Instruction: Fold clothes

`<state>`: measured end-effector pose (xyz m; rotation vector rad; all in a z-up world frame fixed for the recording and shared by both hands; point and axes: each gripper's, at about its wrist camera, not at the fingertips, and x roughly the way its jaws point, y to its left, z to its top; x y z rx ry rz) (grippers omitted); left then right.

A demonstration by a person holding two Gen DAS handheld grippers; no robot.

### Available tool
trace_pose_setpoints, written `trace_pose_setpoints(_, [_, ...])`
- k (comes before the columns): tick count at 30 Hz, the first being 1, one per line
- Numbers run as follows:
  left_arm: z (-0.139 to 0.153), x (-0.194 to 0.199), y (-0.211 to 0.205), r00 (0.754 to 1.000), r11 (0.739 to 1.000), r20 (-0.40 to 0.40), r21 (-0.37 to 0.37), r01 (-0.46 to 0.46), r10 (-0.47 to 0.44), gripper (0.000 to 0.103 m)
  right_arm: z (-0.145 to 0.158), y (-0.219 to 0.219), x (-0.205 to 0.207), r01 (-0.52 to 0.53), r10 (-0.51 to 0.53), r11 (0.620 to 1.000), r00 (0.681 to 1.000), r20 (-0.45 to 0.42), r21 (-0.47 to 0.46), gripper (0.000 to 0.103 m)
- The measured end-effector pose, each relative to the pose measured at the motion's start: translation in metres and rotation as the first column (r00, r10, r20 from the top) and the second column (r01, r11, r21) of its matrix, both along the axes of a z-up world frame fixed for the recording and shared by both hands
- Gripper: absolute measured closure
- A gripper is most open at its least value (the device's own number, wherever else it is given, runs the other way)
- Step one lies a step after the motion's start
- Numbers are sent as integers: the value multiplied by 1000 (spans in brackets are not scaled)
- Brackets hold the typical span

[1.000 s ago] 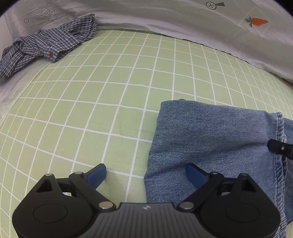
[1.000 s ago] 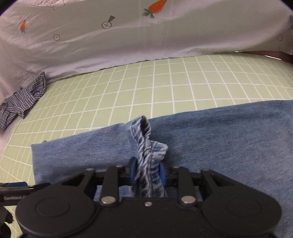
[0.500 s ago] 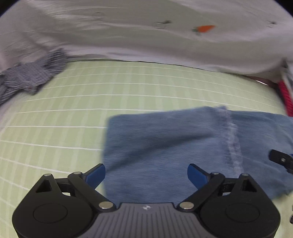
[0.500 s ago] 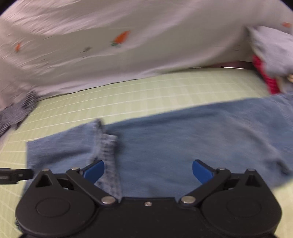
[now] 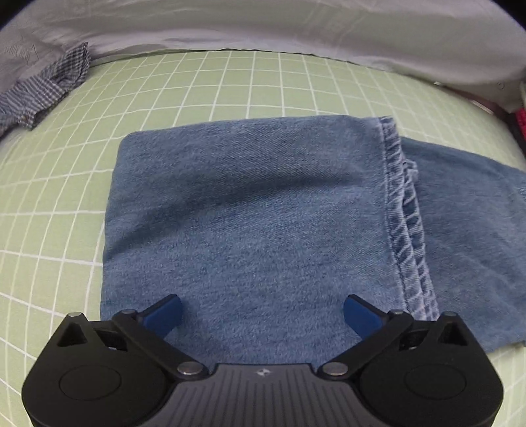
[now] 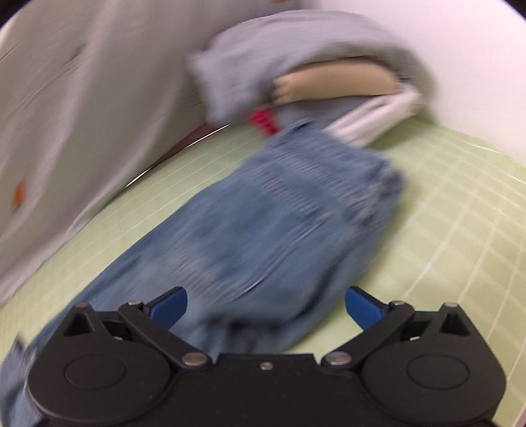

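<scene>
Since a second ago your right gripper (image 6: 265,305) has let go of the hem it was pinching and swung round to the far end of the jeans (image 5: 250,230), while your left gripper (image 5: 262,310) has moved in from the sheet's edge to hang squarely over the folded leg.

Both of your tools now stand wide open with nothing between the blue pads (image 5: 164,313). In the left wrist view, denim fills the gap between the fingers, but whether the tips touch it cannot be told. The jeans lie flat on the green checked sheet (image 5: 230,85), one leg doubled back over the rest so that its stitched hem (image 5: 406,223) runs across the cloth just right of your left gripper.

The right wrist view is heavily blurred. There the jeans (image 6: 279,230) stretch away from your open right gripper toward a heap of grey and white clothing (image 6: 296,59) at the far end of the denim, with something red (image 6: 263,120) beside it; a bare forearm (image 6: 332,83) shows in that heap.

Well clear of the jeans, up and to the left, a crumpled blue checked shirt (image 5: 42,92) sits at the sheet's edge against a pale printed cover (image 5: 263,23) that runs along behind everything.
</scene>
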<state>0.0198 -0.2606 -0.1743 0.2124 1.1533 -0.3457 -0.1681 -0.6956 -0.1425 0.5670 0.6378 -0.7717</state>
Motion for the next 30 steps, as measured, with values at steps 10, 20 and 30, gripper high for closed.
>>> trace_pose_setpoints(10, [0,6,-7,1000,1000,-10,25,-12,13,0,-35,-88,-6,172,-173,984,984,33,53,0])
trace_pose_setpoints(20, [2,11,-11,999,999,-21,33,-28,29,0,-44,-109,17,109,-120,988,987,103,113,0])
trace_pose_setpoints(30, [3,2,-6,1000,1000,-8,19,-21,21,0,-21,-120,2,164,-196,968,967,165,188,70])
